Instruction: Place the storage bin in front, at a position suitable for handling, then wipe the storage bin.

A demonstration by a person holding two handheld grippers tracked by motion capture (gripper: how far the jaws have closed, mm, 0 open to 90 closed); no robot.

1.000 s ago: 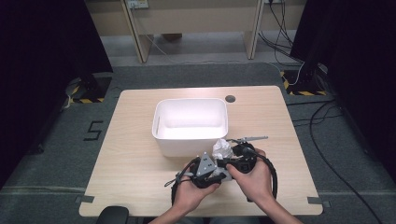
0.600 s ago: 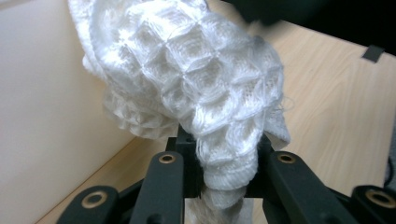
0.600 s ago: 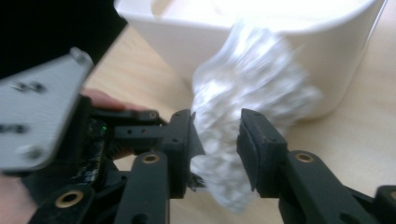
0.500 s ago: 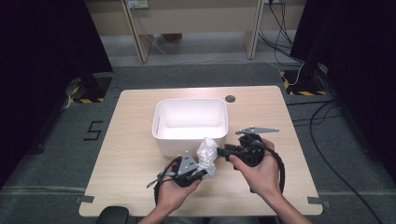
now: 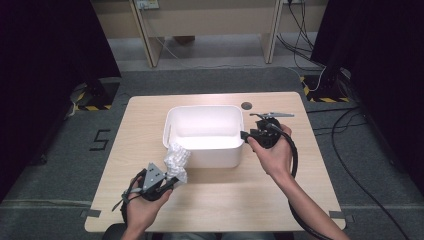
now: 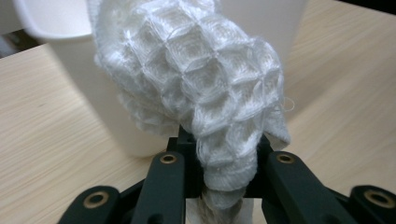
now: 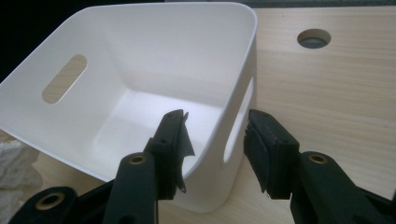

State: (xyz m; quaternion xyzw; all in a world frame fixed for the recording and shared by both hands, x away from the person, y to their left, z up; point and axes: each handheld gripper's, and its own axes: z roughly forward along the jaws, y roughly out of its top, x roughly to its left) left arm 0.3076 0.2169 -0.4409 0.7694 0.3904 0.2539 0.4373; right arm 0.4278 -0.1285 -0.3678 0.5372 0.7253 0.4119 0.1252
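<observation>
The left gripper [image 5: 169, 184] has its jaws clamped on the white waffle cloth [image 6: 196, 84], just beside the bin's [image 5: 204, 158] near-left corner, while the right gripper [image 7: 215, 140], jaws having just been opening w/ nothing between, straddles the bin's right wall, so closing there could tip it.

A round cable hole [image 5: 246, 105] sits in the wooden table [image 5: 300, 200] at about one o'clock from its middle. Black curtains [image 5: 45, 50] hang at nine and three o'clock. Cables [image 5: 350, 145] trail over the grey floor at three o'clock, and a taped "5" [image 5: 100, 140] lies at nine.
</observation>
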